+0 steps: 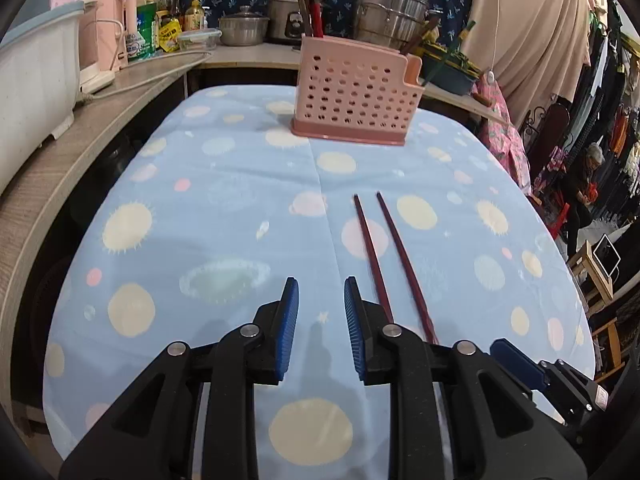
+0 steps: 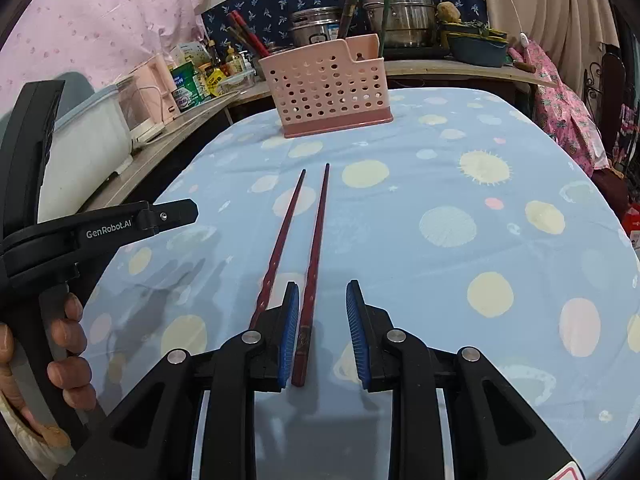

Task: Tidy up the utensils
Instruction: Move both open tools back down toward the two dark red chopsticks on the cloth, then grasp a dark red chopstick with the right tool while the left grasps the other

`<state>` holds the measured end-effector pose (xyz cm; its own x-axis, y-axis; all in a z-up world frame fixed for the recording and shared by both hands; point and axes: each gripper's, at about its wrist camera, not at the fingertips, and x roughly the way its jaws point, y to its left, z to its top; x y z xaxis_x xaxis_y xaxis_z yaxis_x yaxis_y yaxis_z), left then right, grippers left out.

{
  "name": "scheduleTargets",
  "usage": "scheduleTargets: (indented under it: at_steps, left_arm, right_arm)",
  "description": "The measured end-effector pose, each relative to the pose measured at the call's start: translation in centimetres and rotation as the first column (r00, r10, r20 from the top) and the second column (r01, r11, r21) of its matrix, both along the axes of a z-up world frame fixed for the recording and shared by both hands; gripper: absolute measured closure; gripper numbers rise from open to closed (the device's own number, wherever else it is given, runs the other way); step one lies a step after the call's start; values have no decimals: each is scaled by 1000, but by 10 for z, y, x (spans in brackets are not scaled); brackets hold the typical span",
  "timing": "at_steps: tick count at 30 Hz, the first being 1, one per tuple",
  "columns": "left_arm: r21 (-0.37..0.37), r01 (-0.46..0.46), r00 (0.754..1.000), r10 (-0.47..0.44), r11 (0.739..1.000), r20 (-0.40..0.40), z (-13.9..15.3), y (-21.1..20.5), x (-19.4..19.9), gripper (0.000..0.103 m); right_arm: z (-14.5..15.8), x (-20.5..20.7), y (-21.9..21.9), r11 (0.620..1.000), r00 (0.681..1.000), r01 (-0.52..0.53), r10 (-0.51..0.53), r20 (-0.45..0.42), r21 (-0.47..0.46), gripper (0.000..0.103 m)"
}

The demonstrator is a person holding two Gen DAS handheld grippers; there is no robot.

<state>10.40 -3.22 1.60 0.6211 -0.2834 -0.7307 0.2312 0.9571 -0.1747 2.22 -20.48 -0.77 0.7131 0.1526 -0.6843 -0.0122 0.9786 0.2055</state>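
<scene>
Right wrist view showed 2 dark red chopsticks [image 2: 316, 240] lying on the tablecloth [image 2: 460, 184] before the pink holder [image 2: 332, 92]; right gripper [image 2: 322, 332] gaped, straddling 1 untouched. Left gripper [image 1: 321, 320] hung apart, empty.

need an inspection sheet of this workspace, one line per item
surface: table under a blue dotted cloth.
job's things: two dark red chopsticks lie side by side; pink holder stands at the far end with utensils in it.
clutter: nothing seen on the cloth.
grippers: left claw open over bare cloth; right claw open, one chopstick between its pads.
cables: white cord on the side counter.
surroundings: pots, bottles, hanging clothes.
</scene>
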Motion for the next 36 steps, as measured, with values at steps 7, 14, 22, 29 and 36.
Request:
scheduleTargets:
  at_steps: [7, 14, 22, 29, 36]
  left_arm:
    - [7, 24, 999, -24, 1000, -28, -12, -3, -16, 72]
    - [9, 35, 999, -35, 999, -36, -16, -4, -25, 69]
    - [10, 45, 998, -44, 999, -38, -16, -7, -31, 68]
    - [12, 74, 996, -74, 997, -42, -17, -17, -41, 54]
    - [27, 122, 991, -121, 992, -52, -24, -39, -50, 46]
  right_arm:
    - [-16, -5, 15, 1000, 999, -15, 14, -38, -14, 78]
    - [-26, -8, 21, 999, 998, -2, -1, -57, -48, 90]
    - [-26, -12, 16, 998, 998, 24, -27, -55, -58, 96]
    - [-21, -21, 1, 997, 997, 66, -68, -44, -37, 96]
    - [-18, -30, -12, 995, 994, 98, -99, -43, -27, 96]
